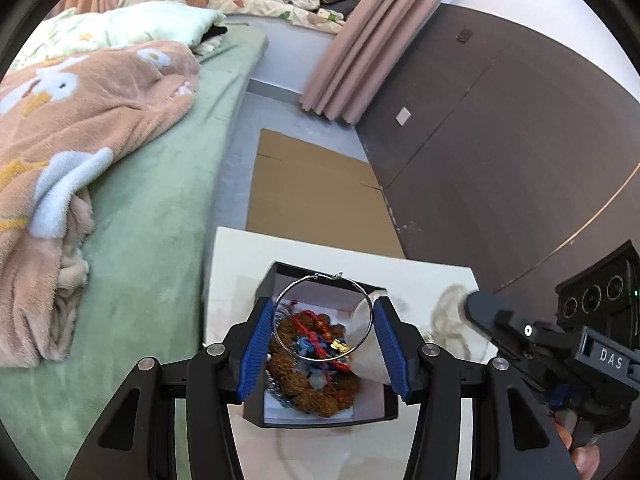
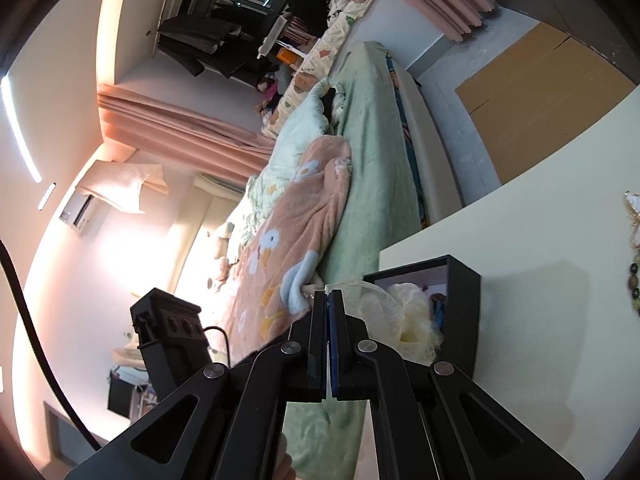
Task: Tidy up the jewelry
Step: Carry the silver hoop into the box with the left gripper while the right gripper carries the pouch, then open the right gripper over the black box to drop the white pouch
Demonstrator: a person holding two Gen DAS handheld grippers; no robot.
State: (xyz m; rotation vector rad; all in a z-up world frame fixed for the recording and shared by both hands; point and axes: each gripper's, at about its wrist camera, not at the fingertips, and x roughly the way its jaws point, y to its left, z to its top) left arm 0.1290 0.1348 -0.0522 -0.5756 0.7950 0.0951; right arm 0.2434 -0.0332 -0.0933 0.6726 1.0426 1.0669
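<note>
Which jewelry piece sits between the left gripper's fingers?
The large silver hoop earring, held above the black box; the brown bead bracelet lies inside.

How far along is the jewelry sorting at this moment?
Partly done: the black box already holds a brown bead bracelet and red cord pieces. In hand: the left gripper has a silver hoop between its fingers over the box; the right gripper pinches a sheer pouch. Left: beaded jewelry on the white table.
</note>
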